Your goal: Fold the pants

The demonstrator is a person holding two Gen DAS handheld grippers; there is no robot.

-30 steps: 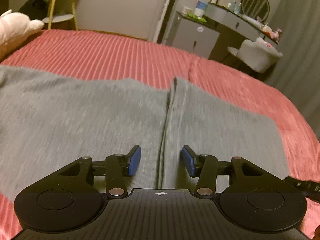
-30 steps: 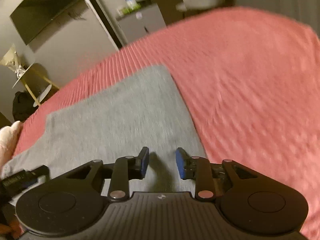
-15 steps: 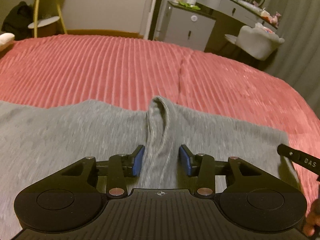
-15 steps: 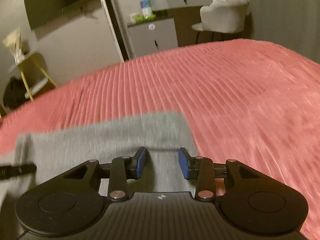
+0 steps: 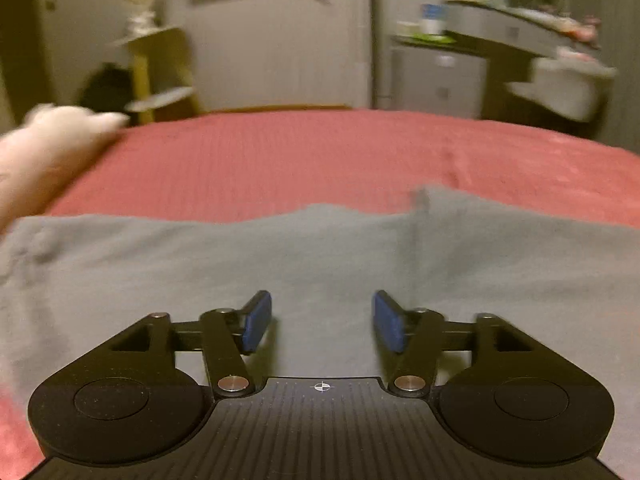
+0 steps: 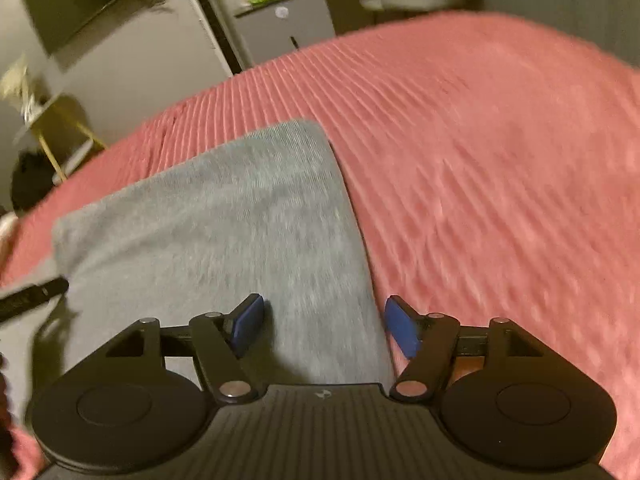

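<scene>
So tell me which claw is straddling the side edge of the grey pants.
The right claw: the grey pants end between its pads, one over fabric, one over the red bedspread. The left claw has only fabric beneath.

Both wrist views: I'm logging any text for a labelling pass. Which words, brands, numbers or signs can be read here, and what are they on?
No text is readable in either view.
Left gripper: only a small crosshair mark on its body, no letters.
Right gripper: a small pale mark on its body, too blurred to read.
Black bar at the left edge of the right wrist view: any print is blurred out.
Bottles on the dresser: labels too small and blurred.
</scene>
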